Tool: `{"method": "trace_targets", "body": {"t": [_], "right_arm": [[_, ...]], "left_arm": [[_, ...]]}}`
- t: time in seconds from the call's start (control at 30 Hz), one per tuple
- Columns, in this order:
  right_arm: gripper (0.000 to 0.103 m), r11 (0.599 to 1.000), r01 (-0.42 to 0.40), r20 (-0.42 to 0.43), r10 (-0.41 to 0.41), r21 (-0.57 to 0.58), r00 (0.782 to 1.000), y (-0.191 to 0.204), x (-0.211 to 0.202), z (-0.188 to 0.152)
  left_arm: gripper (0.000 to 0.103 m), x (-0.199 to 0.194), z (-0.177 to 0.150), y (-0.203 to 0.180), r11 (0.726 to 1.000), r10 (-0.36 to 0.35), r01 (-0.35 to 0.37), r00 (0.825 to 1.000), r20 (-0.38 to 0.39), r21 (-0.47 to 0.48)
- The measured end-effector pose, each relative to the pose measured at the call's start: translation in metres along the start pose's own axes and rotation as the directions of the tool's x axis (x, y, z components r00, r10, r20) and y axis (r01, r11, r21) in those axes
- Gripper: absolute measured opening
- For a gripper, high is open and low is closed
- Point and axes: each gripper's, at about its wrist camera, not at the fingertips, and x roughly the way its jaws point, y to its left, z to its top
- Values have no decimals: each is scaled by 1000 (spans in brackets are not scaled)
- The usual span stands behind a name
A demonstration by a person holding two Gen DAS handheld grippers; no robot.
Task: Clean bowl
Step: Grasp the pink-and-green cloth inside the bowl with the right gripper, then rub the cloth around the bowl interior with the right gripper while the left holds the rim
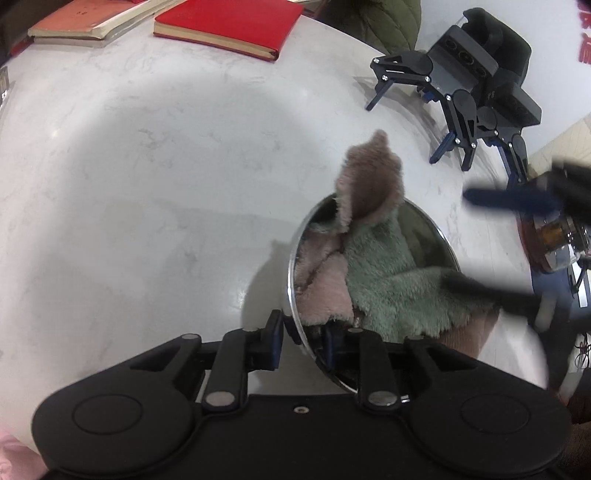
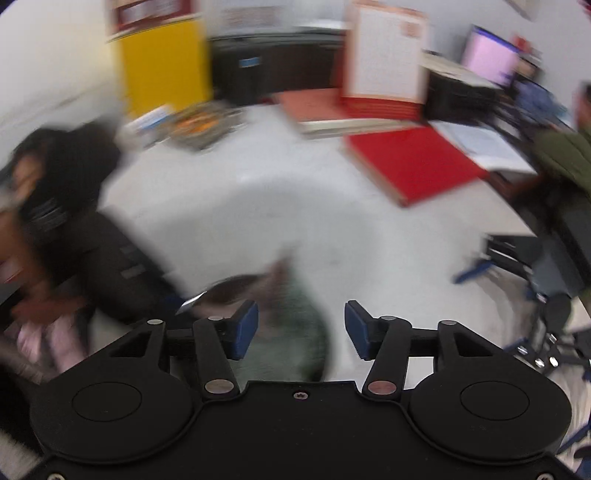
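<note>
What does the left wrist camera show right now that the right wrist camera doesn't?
Left wrist only: the left gripper clamped on the steel bowl's rim, and spare grippers parked on the table.

Right wrist only: the right gripper's jaws apart with nothing between them, and a yellow panel behind the table.

Both: the pink-and-green cloth in the bowl, the red book, the white table.

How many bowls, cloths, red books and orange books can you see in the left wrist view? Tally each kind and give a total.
Bowl: 1
Cloth: 1
Red book: 1
Orange book: 1
Total: 4
</note>
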Motion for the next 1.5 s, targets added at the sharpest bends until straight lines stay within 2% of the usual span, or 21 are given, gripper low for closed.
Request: {"method": "trace_targets", "body": {"t": [0.1,0.17,0.37,0.43,0.5,0.57,0.67,0.73,0.87,0.97,1.07,1.17,1.2,1.33,1.4,1.5], "right_arm": [[52,993,7,-60,-14,-114,998,12,17,-2],[52,985,-21,-91,5,-172,996,12,33,-1],[52,952,-49,-192,-10,-302,981,11,62,-3],[50,960,-61,-200,5,-272,980,9,61,-4],[44,972,-75,-233,22,-224,972,8,60,-6],[26,980,-99,-258,51,-175,965,7,59,-8],[20,979,-133,-269,89,-152,959,11,58,-10],[20,978,-125,-249,80,-168,965,12,58,-7],[18,984,-34,-216,-5,-177,976,5,61,-2],[18,984,-9,-242,-35,-176,970,5,58,-9],[20,987,-33,-284,-14,-160,959,6,56,-16],[20,986,-116,-295,76,-121,952,13,55,-17],[19,984,-121,-285,81,-127,955,14,57,-15],[18,990,-51,-237,17,-135,971,6,59,-7],[17,993,-19,-244,-10,-117,970,-5,55,-9],[18,993,-43,-289,10,-108,957,-4,52,-20]], "left_arm": [[16,0,0,0,1000,6,-6,1000,-2,0],[16,1,0,1,1000,8,-8,1000,-5,1],[18,0,0,0,1000,3,-3,1000,5,-12],[18,0,1,0,1000,3,-3,1000,7,-16],[17,1,2,0,1000,-4,4,1000,7,-23],[16,1,3,0,1000,-7,7,1000,4,-25],[14,2,4,-1,1000,1,-1,1000,-3,-21],[14,2,4,-2,1000,6,-7,1000,-8,-16],[14,2,4,-3,1000,13,-13,1000,-11,-9],[13,3,7,-3,1000,8,-8,1000,-7,-22],[12,4,8,-3,1000,2,-2,1000,-8,-26],[12,4,9,-5,1000,8,-8,1000,-10,-14],[12,4,9,-5,1000,9,-10,1000,-11,-12],[12,3,9,-5,1000,12,-12,1000,-15,-11],[12,3,9,-5,1000,11,-11,1000,-12,-13],[12,4,10,-5,1000,7,-8,1000,-10,-22]]}}
